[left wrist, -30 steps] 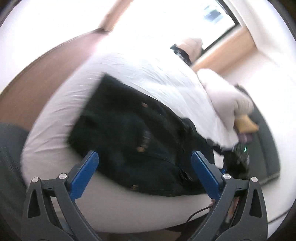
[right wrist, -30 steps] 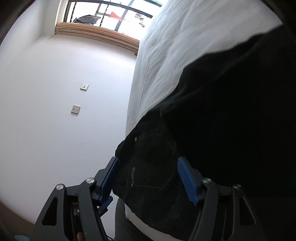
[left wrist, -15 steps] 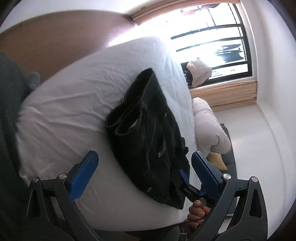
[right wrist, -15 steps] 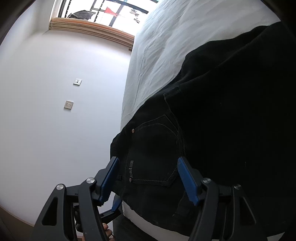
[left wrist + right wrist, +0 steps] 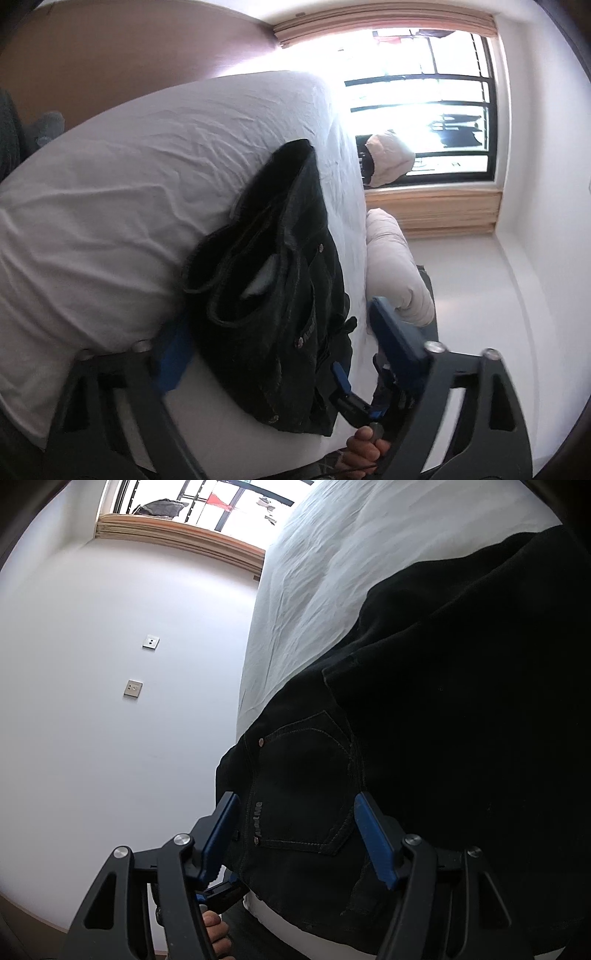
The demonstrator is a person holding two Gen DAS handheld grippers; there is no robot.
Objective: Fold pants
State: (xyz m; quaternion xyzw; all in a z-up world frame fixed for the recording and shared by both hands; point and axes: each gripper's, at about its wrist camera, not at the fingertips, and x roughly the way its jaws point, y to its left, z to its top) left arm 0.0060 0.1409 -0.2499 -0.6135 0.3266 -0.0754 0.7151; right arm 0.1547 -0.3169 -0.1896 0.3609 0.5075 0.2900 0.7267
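Observation:
Black denim pants [image 5: 280, 280] lie folded in a thick bundle near the edge of a white bed [image 5: 122, 192]. My left gripper [image 5: 280, 343] is open, its blue fingers on either side of the bundle's near end, the left finger partly behind the cloth. My right gripper [image 5: 295, 834] is open too, its fingers spread around the back pocket [image 5: 306, 782] of the pants [image 5: 443, 701] at the bed edge. The right gripper's fingertips also show in the left wrist view [image 5: 343, 384], by the pants' lower corner.
A pale duvet [image 5: 395, 266] is heaped beside the bed near a barred window [image 5: 424, 110]. A white wall [image 5: 110, 701] with two sockets stands left of the bed in the right wrist view. A brown wall [image 5: 110, 55] is behind the bed.
My left gripper has swung round and moved in close, so its fingers now straddle the pants' near end. My right gripper has stayed open around the pocket area, shifting slightly.

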